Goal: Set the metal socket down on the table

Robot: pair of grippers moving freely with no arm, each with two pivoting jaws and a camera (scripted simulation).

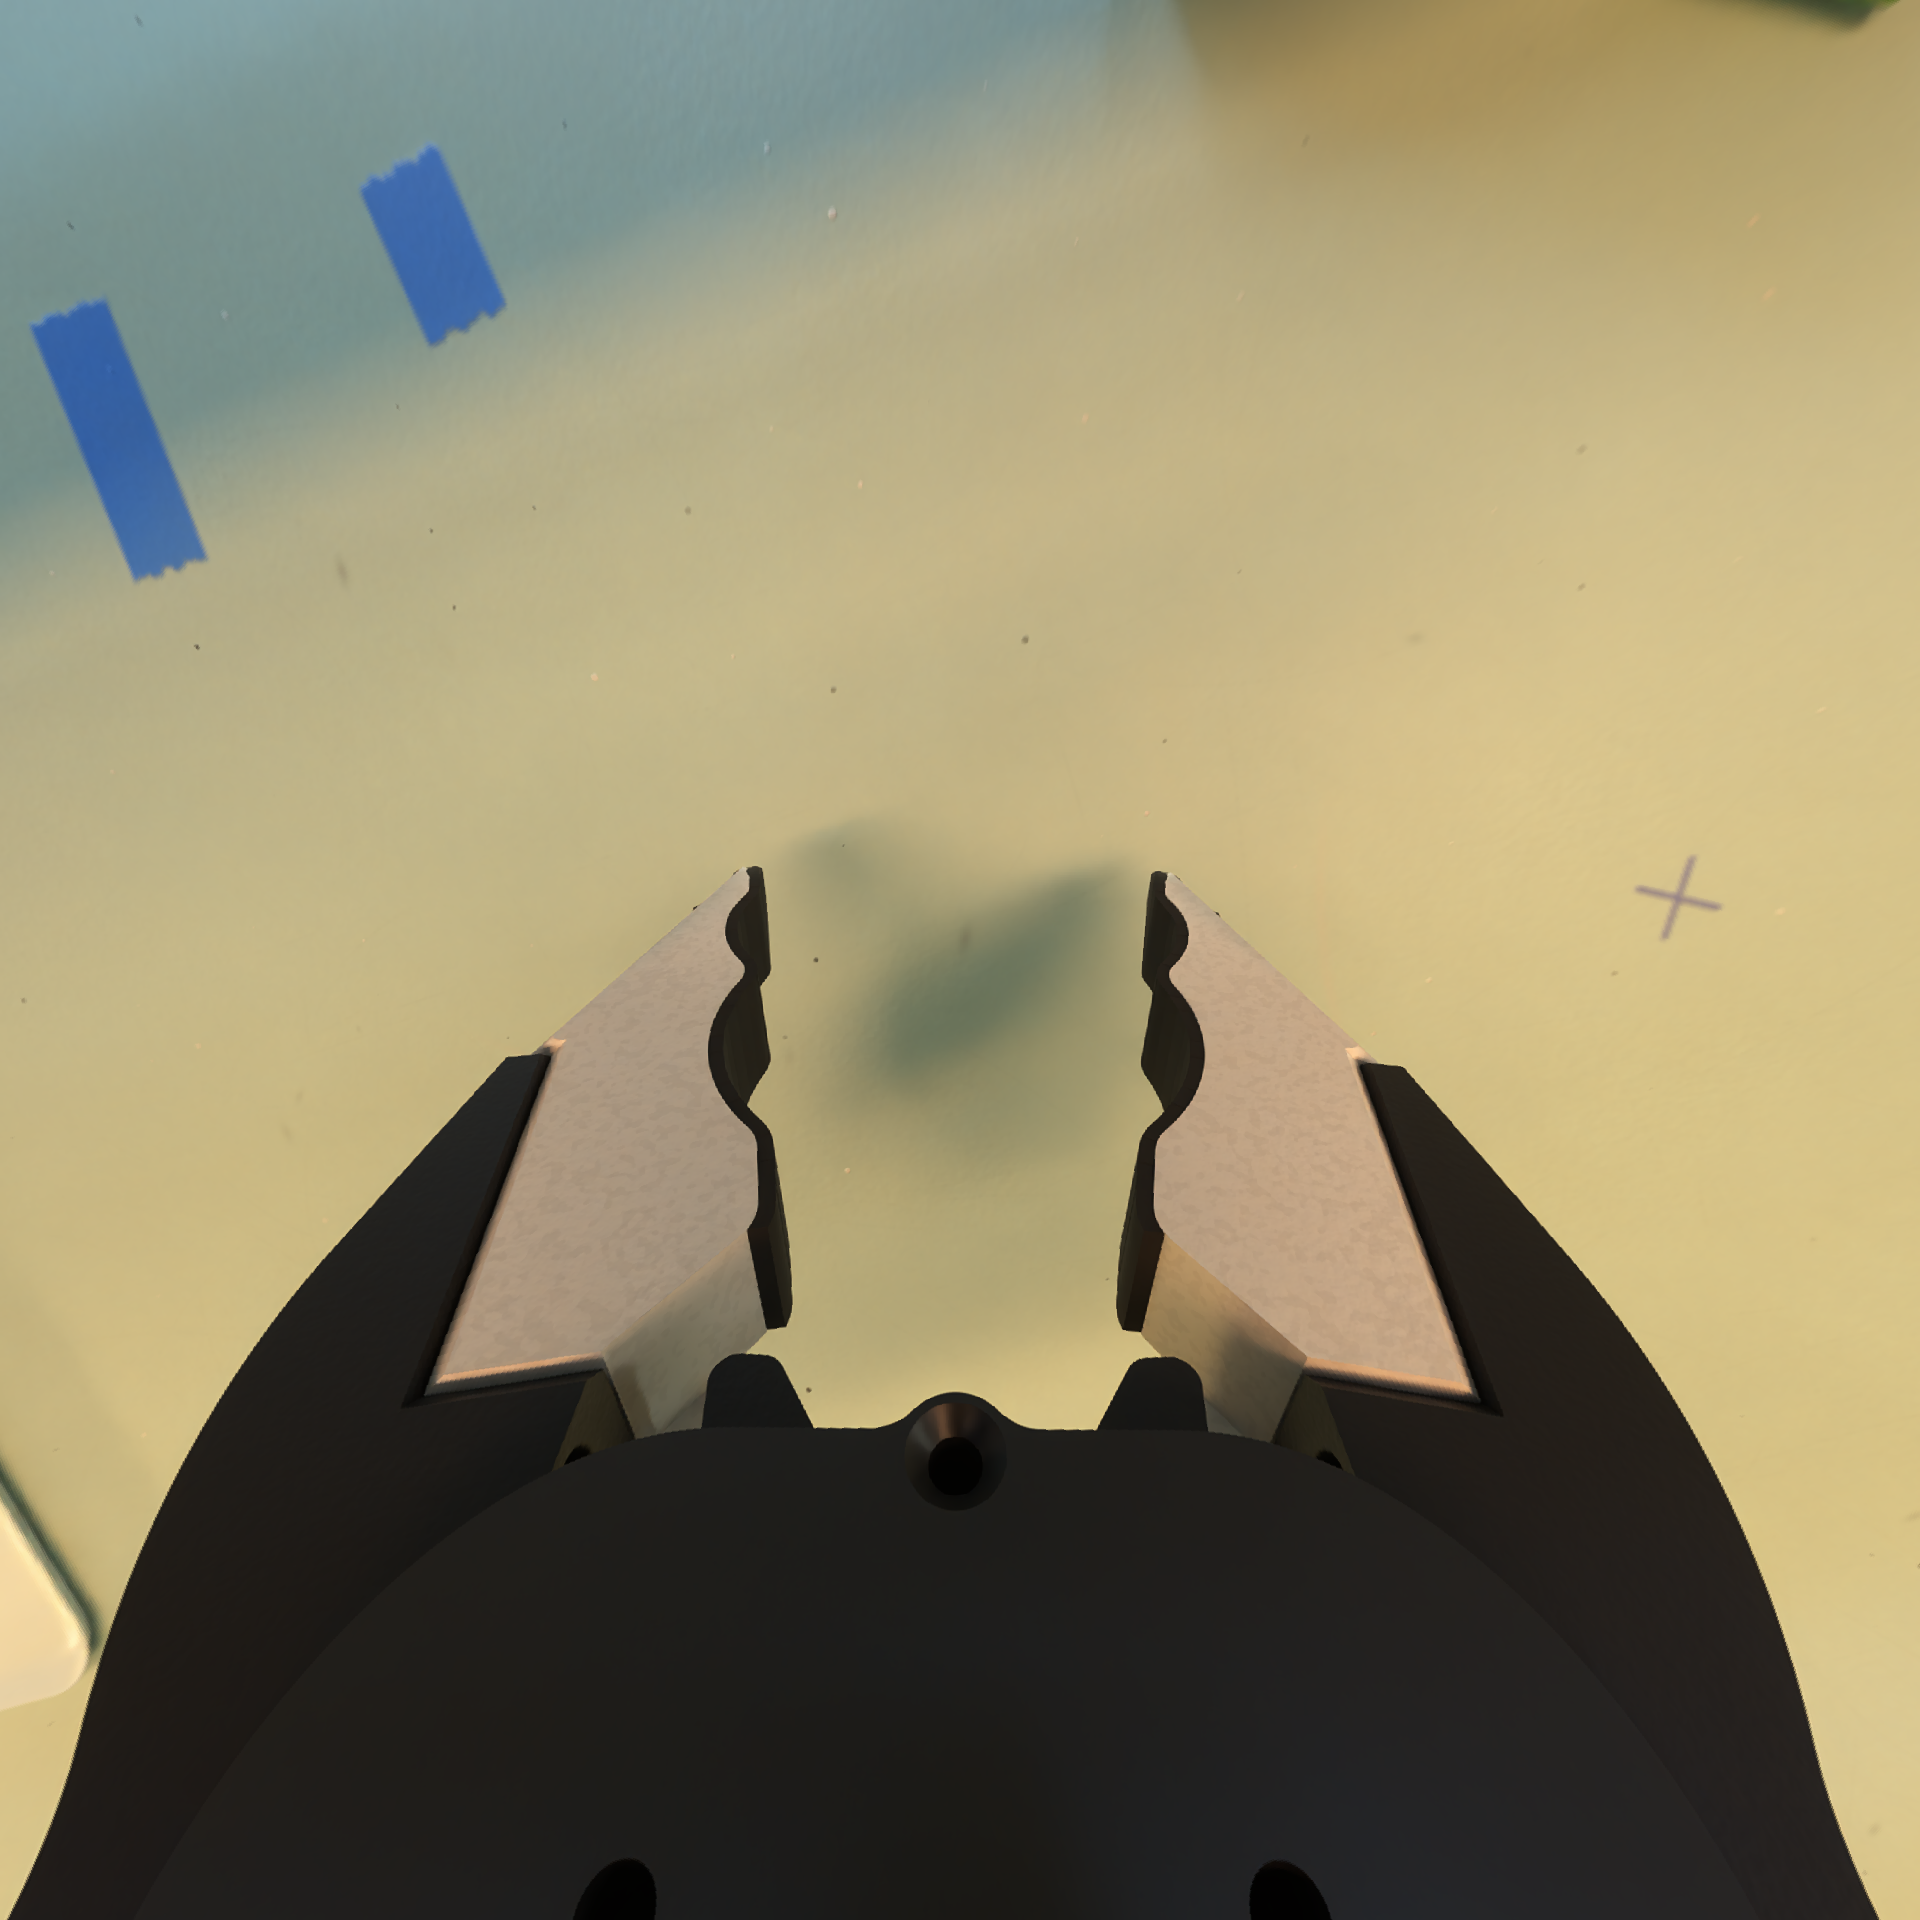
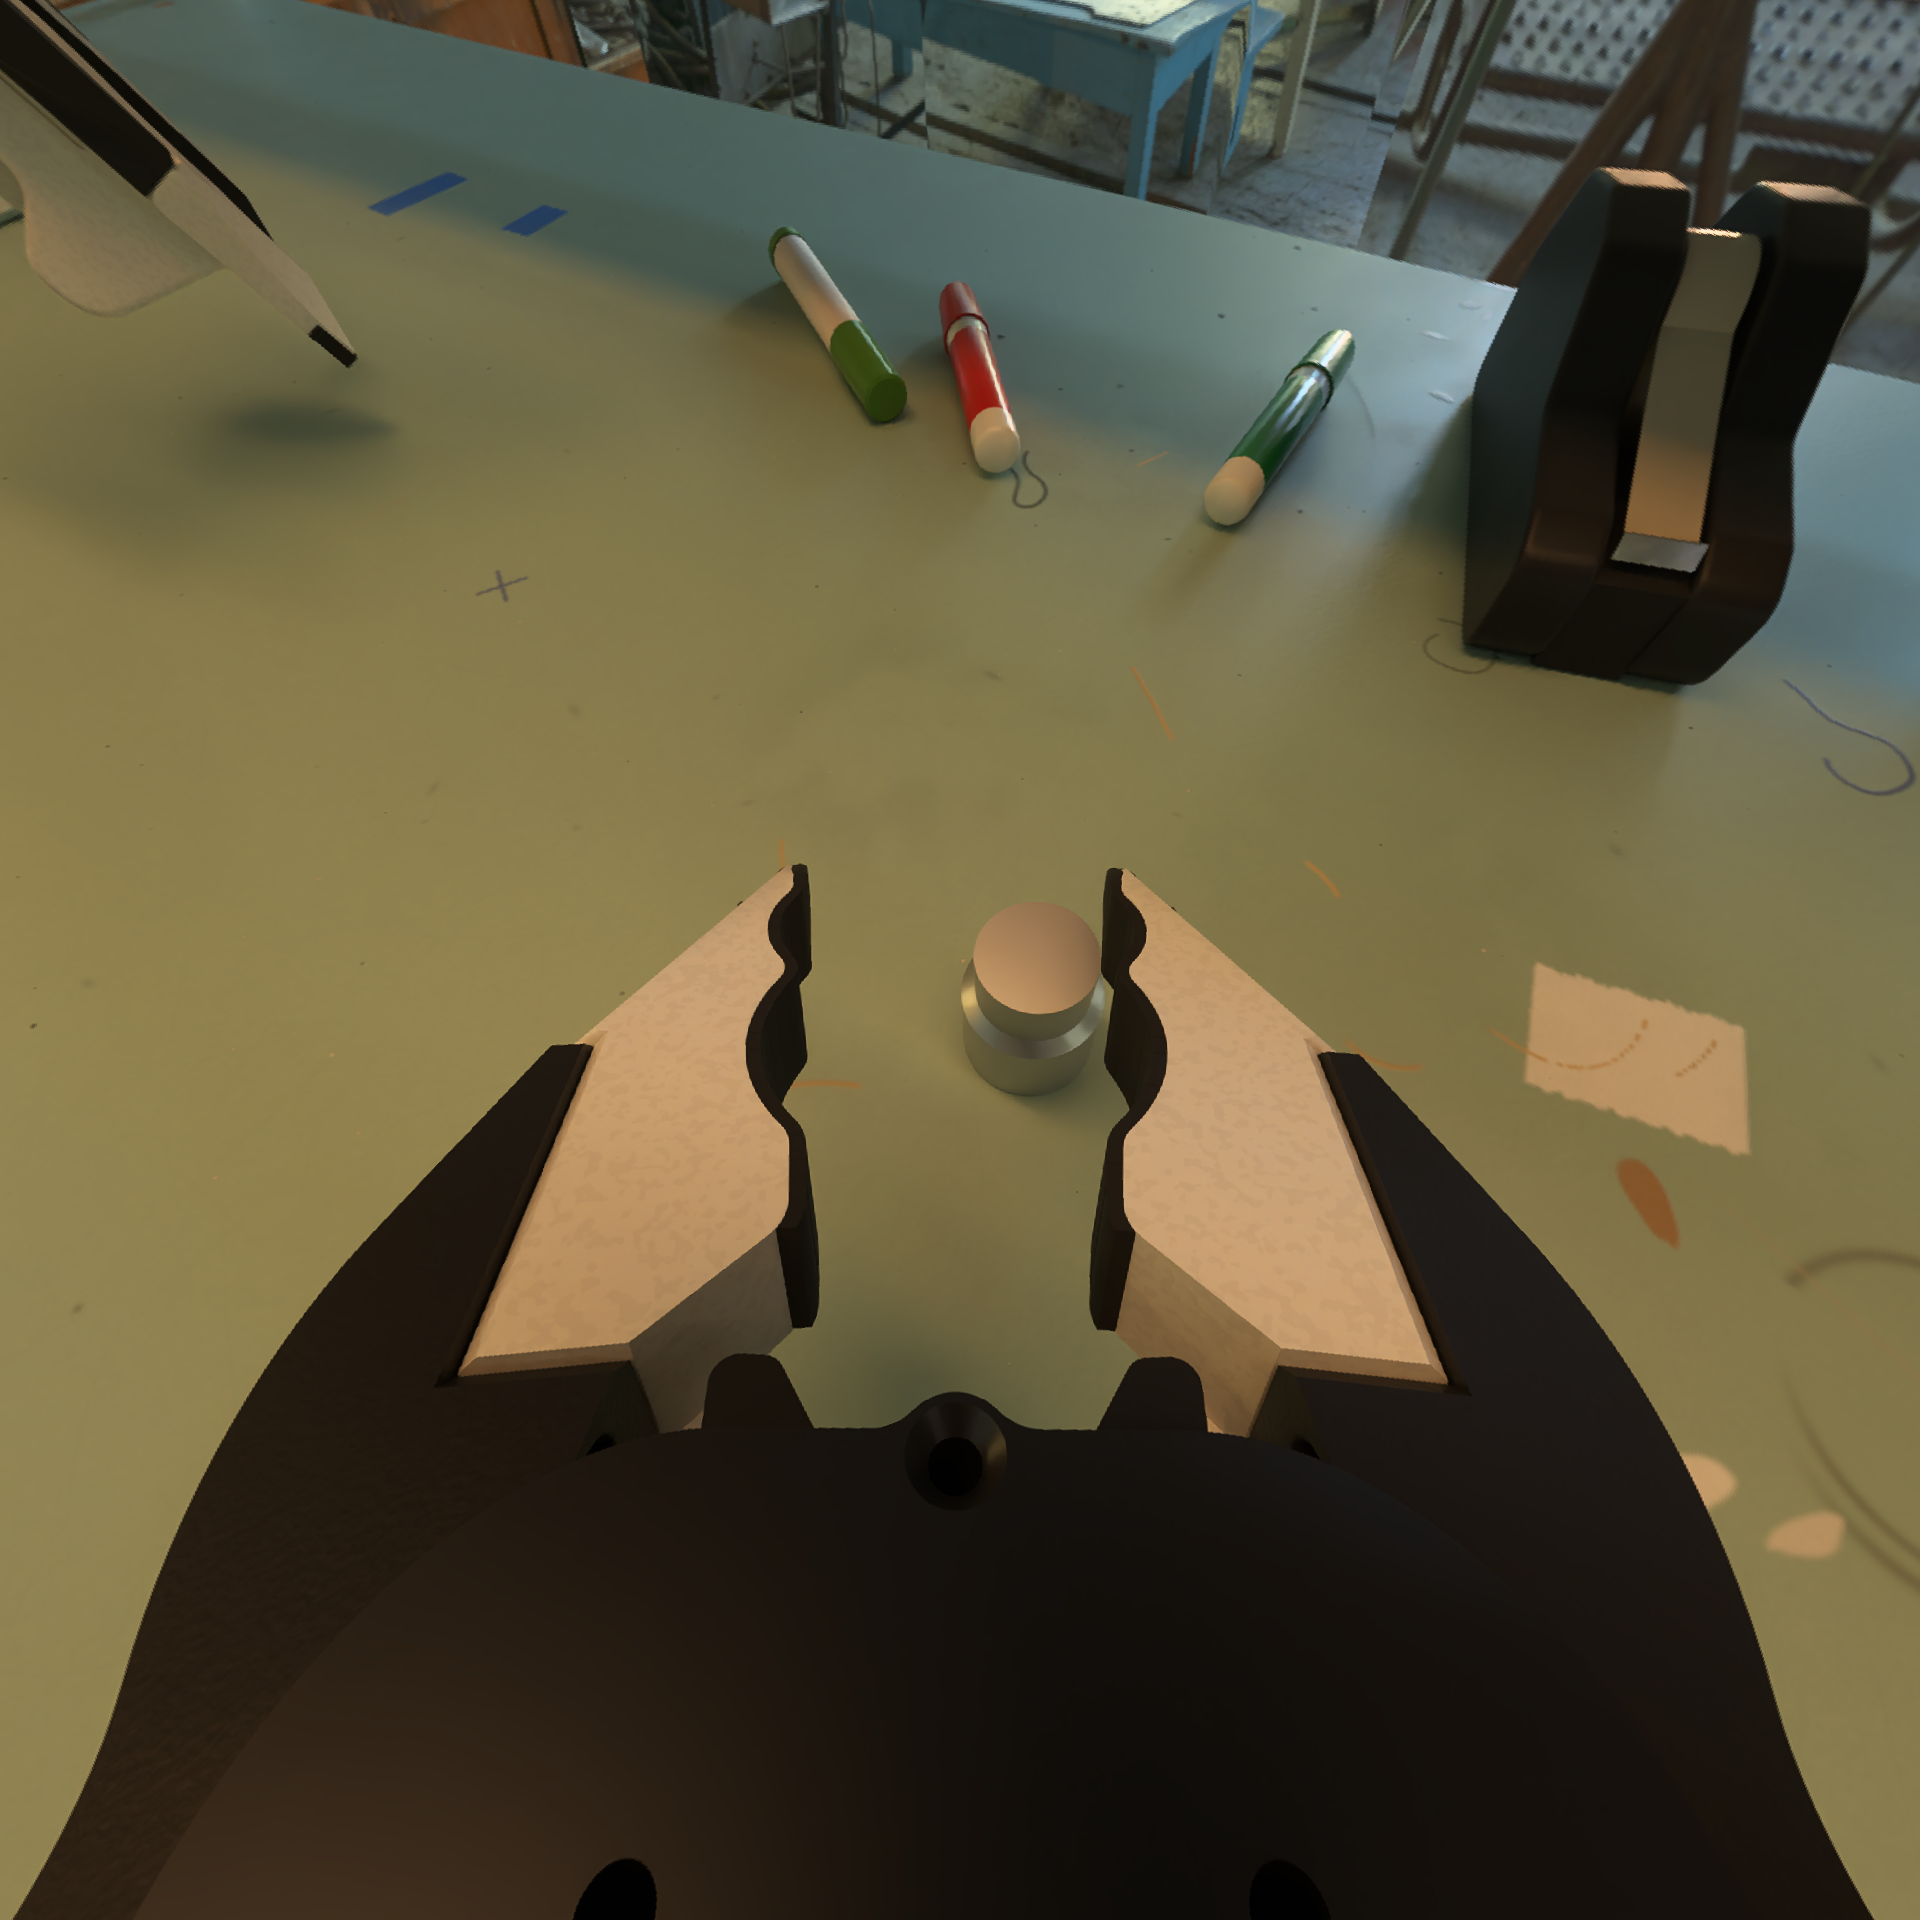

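The metal socket (image 2: pixel 1031 997), a short stepped silver cylinder, stands upright on the green table (image 2: pixel 623 748). My right gripper (image 2: pixel 956 883) is open around it, and the socket sits close to the right finger (image 2: pixel 1226 1122), with a clear gap to the left finger (image 2: pixel 665 1122). My left gripper (image 1: pixel 956 883) is open and empty, hovering above bare table with its shadow (image 1: pixel 977 997) below. The left gripper also shows in the right wrist view (image 2: pixel 156 208) at the upper left, held above the table.
Three markers lie at the back: green-capped (image 2: pixel 836 322), red (image 2: pixel 977 374), dark green (image 2: pixel 1283 426). A black tape dispenser (image 2: pixel 1652 436) stands at the right. Blue tape strips (image 1: pixel 431 244) and a pencil cross (image 1: pixel 1675 899) mark the table. A pale paper patch (image 2: pixel 1636 1055) lies right of the socket.
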